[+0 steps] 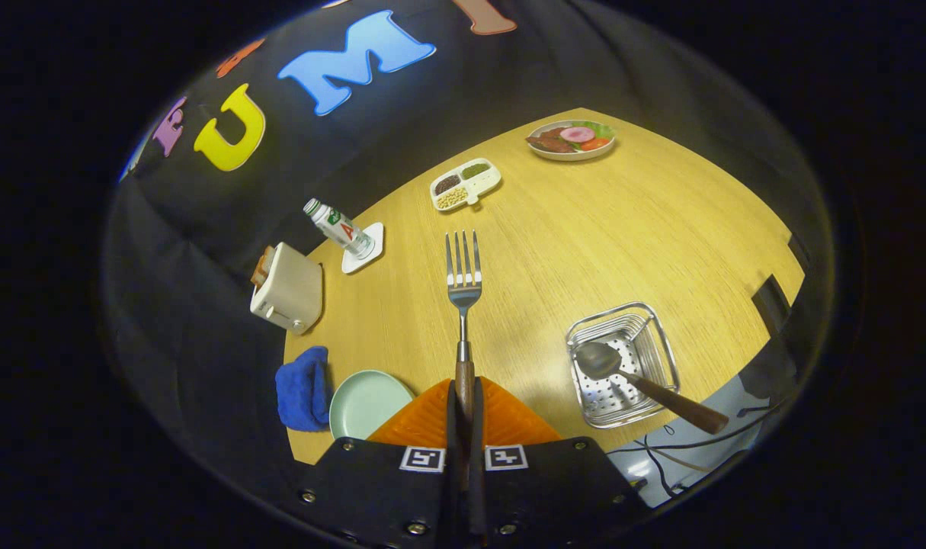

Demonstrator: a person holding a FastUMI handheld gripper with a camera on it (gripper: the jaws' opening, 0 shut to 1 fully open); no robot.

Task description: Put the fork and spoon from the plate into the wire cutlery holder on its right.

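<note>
Gripper view, tool [463, 404] clamping fork [463, 290], spoon [638, 381] in holder [623, 362]

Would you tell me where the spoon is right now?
In the gripper view the spoon already lies in the wire cutlery holder, right of the gripper, its handle sticking out over the rim. The gripper is shut on the fork.

One fork [463, 284], one spoon [636, 383], one wire holder [664, 347], two plates [363, 402] [570, 153], one toaster [289, 290], one bottle [339, 227].
</note>
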